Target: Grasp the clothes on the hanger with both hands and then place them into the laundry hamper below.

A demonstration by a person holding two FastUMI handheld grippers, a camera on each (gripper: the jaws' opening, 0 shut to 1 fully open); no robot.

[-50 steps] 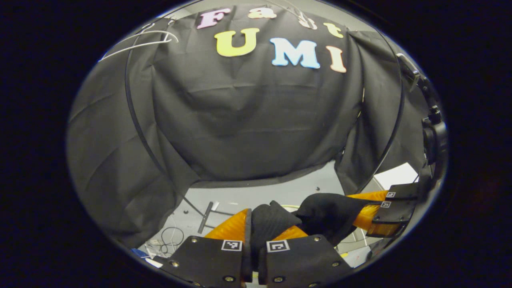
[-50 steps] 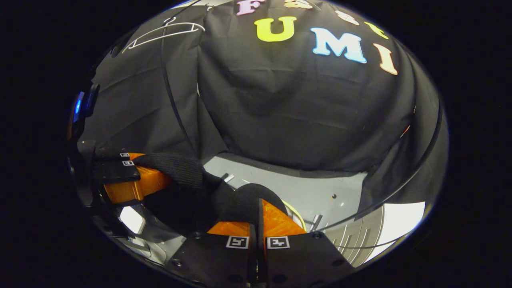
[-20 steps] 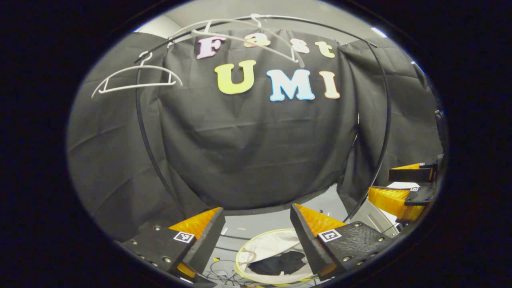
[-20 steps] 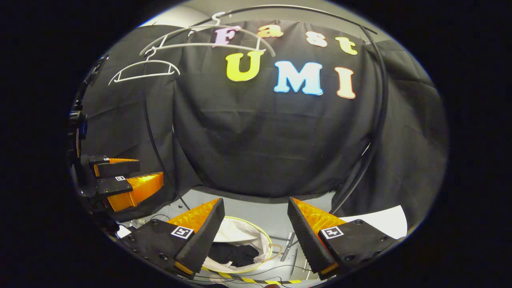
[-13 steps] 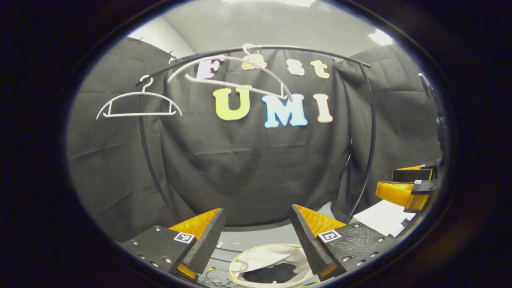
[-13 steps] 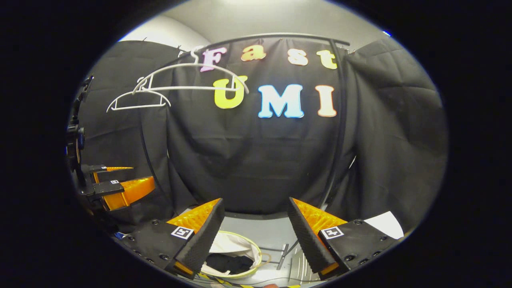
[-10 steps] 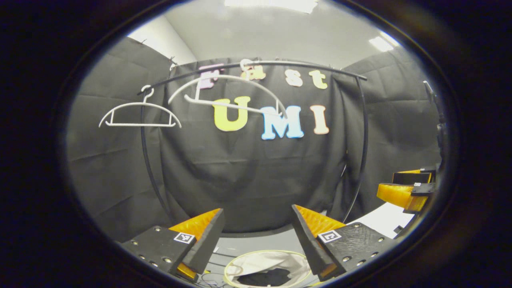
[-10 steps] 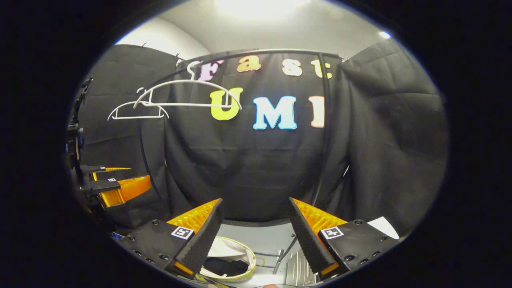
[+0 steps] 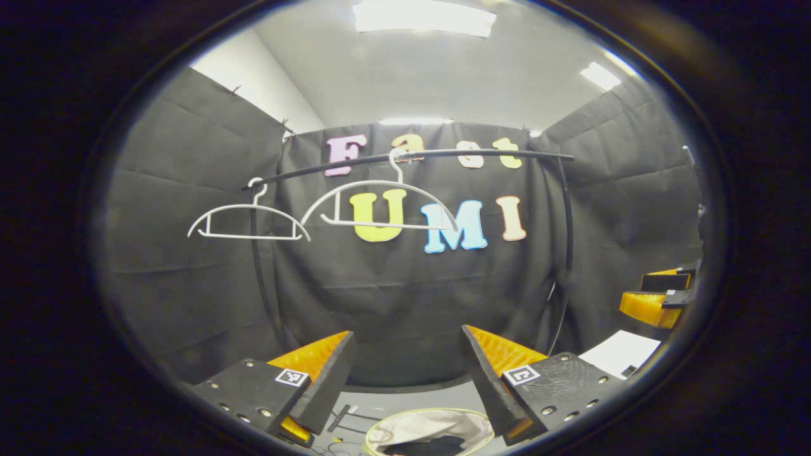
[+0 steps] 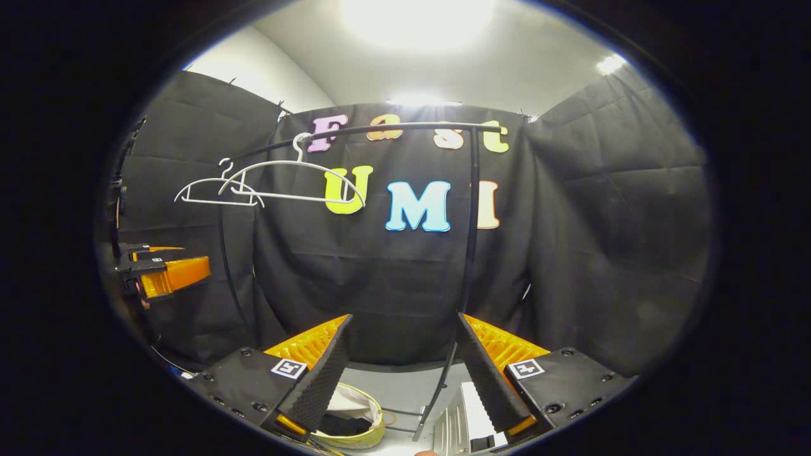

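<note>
The black clothes (image 9: 423,447) lie in the white laundry hamper (image 9: 437,423) with a yellow rim, low in the left gripper view between my left gripper's fingers. My left gripper (image 9: 407,354) is open and holds nothing. In the right gripper view the clothes (image 10: 336,424) sit in the hamper (image 10: 366,436) behind the left finger of my right gripper (image 10: 402,342), which is open and holds nothing. Two bare white hangers (image 9: 248,223) (image 9: 380,206) hang on the black rail (image 9: 443,153) above. Each gripper shows at the edge of the other's view, right (image 9: 659,296) and left (image 10: 163,269), jaws apart.
The rack's black uprights (image 10: 472,221) (image 9: 256,278) stand in front of the cloth wall. A white sheet (image 9: 624,351) lies on the grey floor at the right. A white ribbed object (image 10: 466,418) sits beside the rack's foot. Cables trail on the floor near the hamper.
Both grippers were shut on the black garment 2.5 s ago. They have opened, the garment now lies in the hamper, and both grippers have risen and tilted upward.
</note>
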